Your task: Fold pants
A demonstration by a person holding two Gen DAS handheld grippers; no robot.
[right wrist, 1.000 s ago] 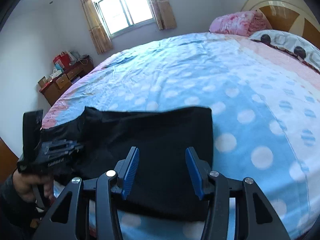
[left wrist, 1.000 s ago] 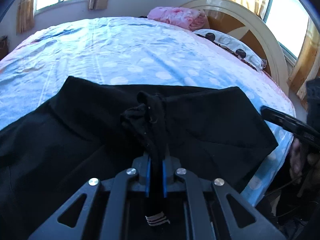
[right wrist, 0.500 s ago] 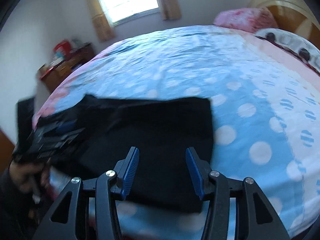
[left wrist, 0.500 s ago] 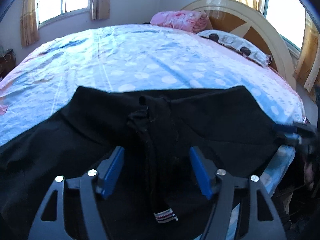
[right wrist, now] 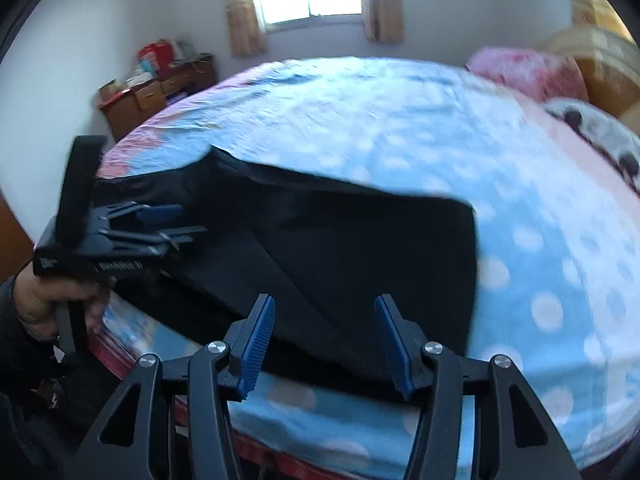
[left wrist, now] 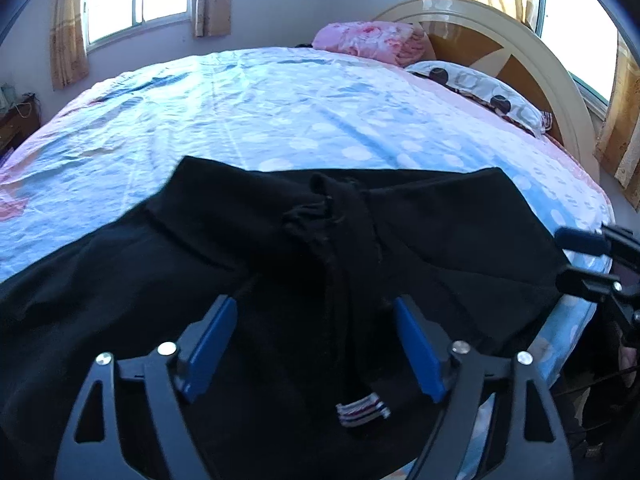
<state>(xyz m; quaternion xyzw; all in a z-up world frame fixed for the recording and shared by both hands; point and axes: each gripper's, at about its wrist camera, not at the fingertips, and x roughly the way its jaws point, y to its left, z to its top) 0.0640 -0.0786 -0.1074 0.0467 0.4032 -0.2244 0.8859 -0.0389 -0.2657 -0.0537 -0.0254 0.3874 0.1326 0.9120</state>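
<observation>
we see our left gripper [left wrist: 316,344] with jaws just opened wide above the black pants [left wrist: 440,240]; our right gripper [right wrist: 326,344] stands apart, holding nothing, over their edge.

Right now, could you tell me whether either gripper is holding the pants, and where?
Neither: the left gripper has just opened over the black pants, and the right gripper is open.

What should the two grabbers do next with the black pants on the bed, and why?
Probably the left gripper should back away and reach for a new edge to fold. Its jaws have just been opening and now stand wide, pads off the bunched waist of the black pants, which lie folded on the bed. The right gripper is open too, holding nothing.
</observation>
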